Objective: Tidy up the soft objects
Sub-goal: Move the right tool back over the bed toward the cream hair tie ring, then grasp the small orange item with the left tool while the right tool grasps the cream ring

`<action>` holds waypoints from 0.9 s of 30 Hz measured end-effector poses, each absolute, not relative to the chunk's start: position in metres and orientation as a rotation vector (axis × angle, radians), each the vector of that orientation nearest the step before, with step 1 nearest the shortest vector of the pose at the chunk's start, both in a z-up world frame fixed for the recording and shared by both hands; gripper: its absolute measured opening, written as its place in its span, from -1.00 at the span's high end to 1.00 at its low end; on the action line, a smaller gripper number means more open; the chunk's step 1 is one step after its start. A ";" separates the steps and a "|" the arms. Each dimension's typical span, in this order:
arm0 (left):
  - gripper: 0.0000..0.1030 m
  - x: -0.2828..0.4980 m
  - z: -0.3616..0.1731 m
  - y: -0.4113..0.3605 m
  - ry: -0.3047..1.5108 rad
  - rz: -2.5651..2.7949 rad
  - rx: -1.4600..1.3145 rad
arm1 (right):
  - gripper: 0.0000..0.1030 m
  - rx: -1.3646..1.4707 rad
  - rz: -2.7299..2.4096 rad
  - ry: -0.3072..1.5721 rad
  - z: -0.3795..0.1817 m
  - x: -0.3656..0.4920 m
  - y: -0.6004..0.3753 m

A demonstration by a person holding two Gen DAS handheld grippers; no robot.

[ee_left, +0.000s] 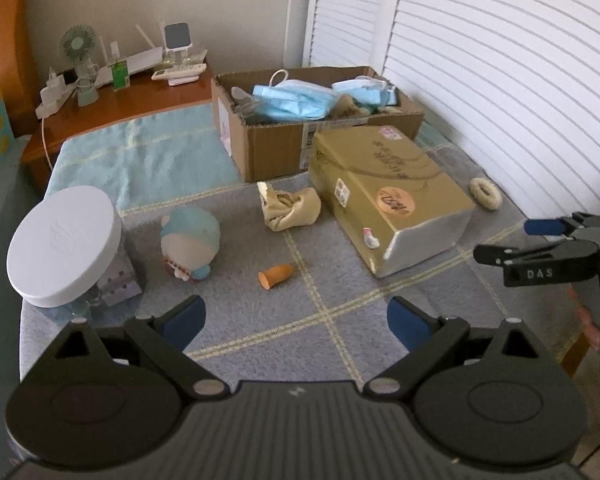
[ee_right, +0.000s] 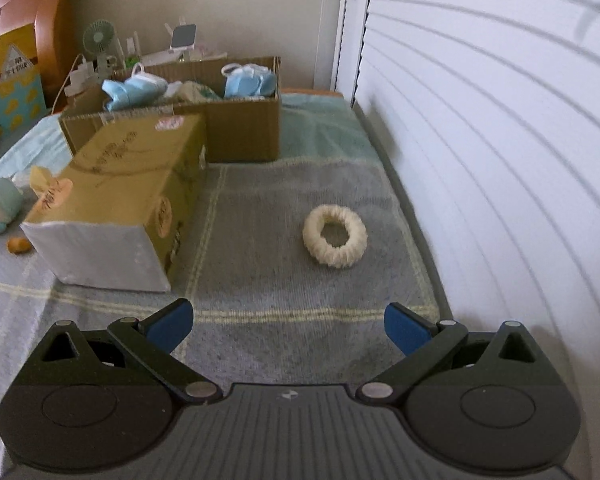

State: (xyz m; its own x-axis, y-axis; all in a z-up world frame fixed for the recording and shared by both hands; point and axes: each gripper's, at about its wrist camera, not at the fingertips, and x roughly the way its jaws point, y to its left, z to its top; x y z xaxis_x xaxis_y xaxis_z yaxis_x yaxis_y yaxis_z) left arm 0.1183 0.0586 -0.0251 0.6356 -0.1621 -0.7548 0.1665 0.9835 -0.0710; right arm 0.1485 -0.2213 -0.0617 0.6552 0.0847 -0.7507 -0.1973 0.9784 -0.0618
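My left gripper point(ee_left: 296, 318) is open and empty above the grey checked cloth. Ahead of it lie a small orange soft piece point(ee_left: 275, 275), a beige cloth bundle point(ee_left: 290, 208) and a blue plush doll point(ee_left: 190, 242). My right gripper point(ee_right: 288, 322) is open and empty, with a cream scrunchie point(ee_right: 335, 236) lying ahead of it, a little right. The scrunchie also shows in the left wrist view point(ee_left: 486, 193). An open cardboard box point(ee_left: 320, 136) at the back holds blue face masks point(ee_left: 296, 100) and other soft items. The right gripper shows at the right edge point(ee_left: 512, 240).
A closed gold carton point(ee_left: 392, 196) lies between the soft items and the scrunchie. A white round lid on a container point(ee_left: 64, 246) stands at the left. A wooden side table point(ee_left: 112, 100) with a fan and devices is behind. White louvred doors point(ee_right: 480, 160) run along the right.
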 end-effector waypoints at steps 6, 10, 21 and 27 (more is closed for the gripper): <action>-0.79 0.129 -0.034 0.059 0.860 -0.148 0.004 | -1.00 -0.133 0.176 0.860 -0.066 0.149 -0.222; -0.30 0.137 -0.041 0.057 0.874 -0.141 -0.007 | -1.00 -0.128 0.172 0.845 -0.067 0.147 -0.223; 0.15 0.156 -0.056 0.044 0.910 -0.136 -0.039 | -1.00 -0.123 0.174 0.797 -0.069 0.139 -0.225; 0.15 0.164 -0.062 0.040 0.892 -0.101 -0.032 | -1.00 -0.125 0.178 0.780 -0.070 0.137 -0.226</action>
